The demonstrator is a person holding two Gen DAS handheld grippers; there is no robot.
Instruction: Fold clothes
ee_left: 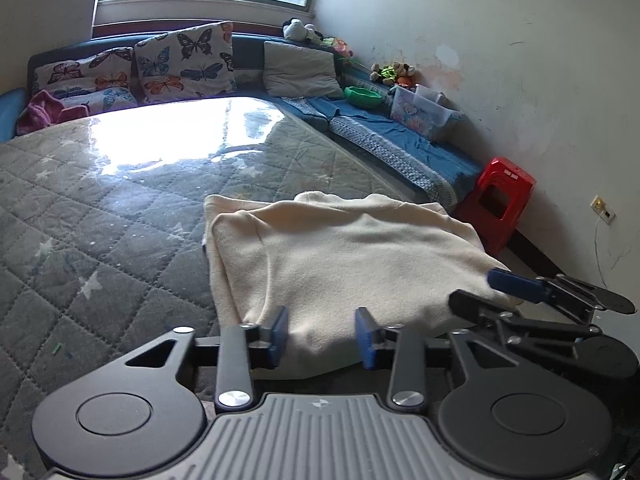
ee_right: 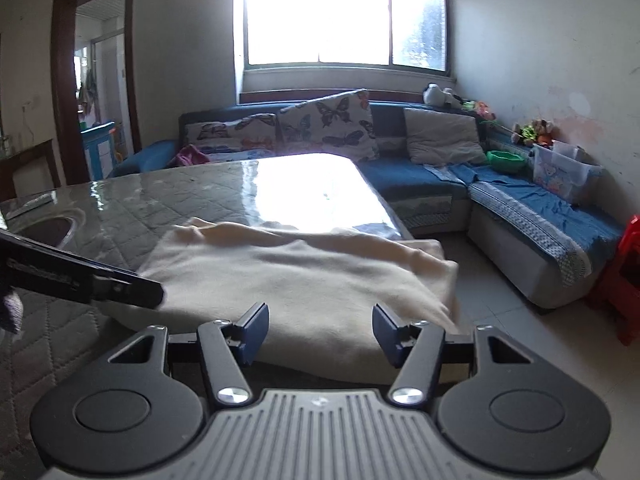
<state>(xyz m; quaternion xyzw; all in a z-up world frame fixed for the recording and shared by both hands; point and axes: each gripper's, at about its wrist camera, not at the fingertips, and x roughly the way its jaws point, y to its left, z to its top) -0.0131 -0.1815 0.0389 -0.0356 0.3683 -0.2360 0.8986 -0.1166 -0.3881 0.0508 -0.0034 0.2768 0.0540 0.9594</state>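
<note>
Cream garment on quilted bench, near right corner, already folded in layers | handling: looks soft, light, fleecy, limp; best pinched at near hem corners | long axis seems near-to-far | left gripper fingers spread, empty, at near edge | right gripper fingers spread, empty

Ahead of the left fingers the cream garment fills the near bench; to their left the quilted surface lies bare. To their right the right gripper blocks passage. Right of the right fingers the bench ends, with open floor before the sofa and red stool.
</note>
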